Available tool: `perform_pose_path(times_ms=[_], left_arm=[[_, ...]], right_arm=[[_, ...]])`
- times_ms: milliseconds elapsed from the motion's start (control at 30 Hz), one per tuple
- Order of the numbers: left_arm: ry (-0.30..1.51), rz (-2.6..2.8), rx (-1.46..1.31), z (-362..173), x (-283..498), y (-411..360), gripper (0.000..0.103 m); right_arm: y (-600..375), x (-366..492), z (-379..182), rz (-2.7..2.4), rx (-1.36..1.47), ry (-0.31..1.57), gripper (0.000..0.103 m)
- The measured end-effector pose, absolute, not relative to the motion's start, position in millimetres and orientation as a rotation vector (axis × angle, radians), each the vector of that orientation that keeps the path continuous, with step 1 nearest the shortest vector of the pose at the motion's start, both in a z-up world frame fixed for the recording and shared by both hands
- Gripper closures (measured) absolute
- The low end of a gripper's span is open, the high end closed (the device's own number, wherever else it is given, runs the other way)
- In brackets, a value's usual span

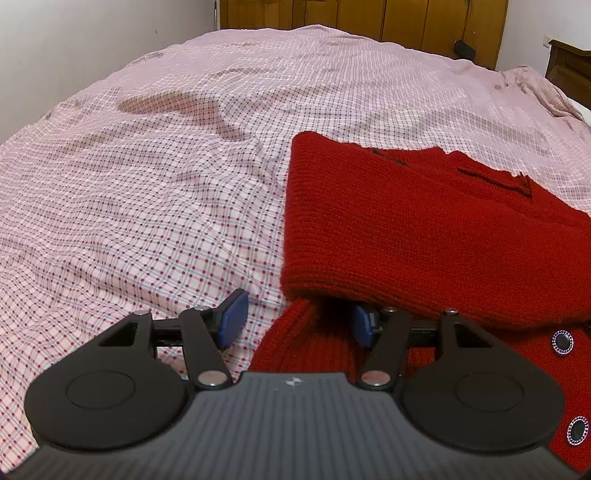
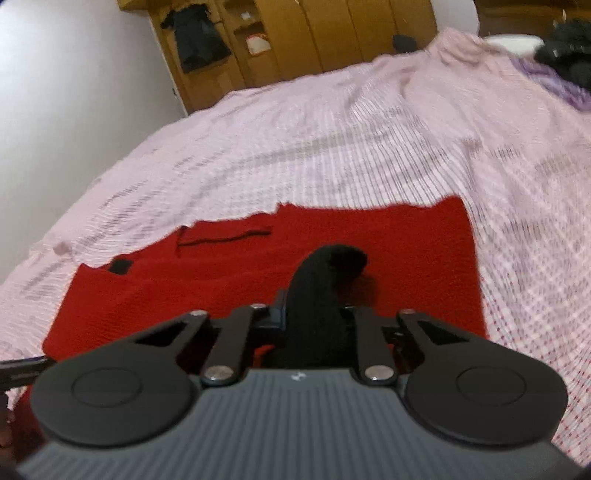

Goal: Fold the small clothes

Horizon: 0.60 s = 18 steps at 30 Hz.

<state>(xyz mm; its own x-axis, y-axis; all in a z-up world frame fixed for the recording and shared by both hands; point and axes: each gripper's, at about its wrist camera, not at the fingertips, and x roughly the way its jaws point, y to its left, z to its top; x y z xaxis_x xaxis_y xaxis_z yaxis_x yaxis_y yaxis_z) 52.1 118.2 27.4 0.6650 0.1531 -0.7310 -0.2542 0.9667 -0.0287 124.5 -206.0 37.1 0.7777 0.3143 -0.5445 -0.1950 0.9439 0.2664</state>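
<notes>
A red knit cardigan lies on the checked bedsheet, with one part folded over. My left gripper is open at its near left edge, its blue right pad tucked under the folded layer and its left pad over the sheet. In the right wrist view the cardigan lies flat ahead. My right gripper is shut on a black piece of cloth that sticks up between the fingers above the cardigan.
Wooden wardrobes stand behind the bed and a white wall is at the left. Dark and purple clothes lie at the far right of the bed. Round buttons show on the cardigan's near edge.
</notes>
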Motion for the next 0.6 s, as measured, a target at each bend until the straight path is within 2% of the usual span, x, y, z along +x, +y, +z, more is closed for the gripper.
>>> perform_pose_path(times_ms=[133,233,333,600], left_arm=[[0.81,0.229,-0.139,28,52,119,0.037],[0.809,0.23,-0.137,28,52,120,0.037],[0.811,0.232,-0.131,28,53,119,0.037],[0.813,0.224,-0.107,25,56,118,0.033]], right_arm=[[-200,122,65,0.317,0.212,0.559,0.086],[-198,119,90,0.286,0.172,0.442,0.086],[-203,126,96,0.169,0.142,0.374,0.086],[-223,166,14,0.044,0.133,0.617,0.085]])
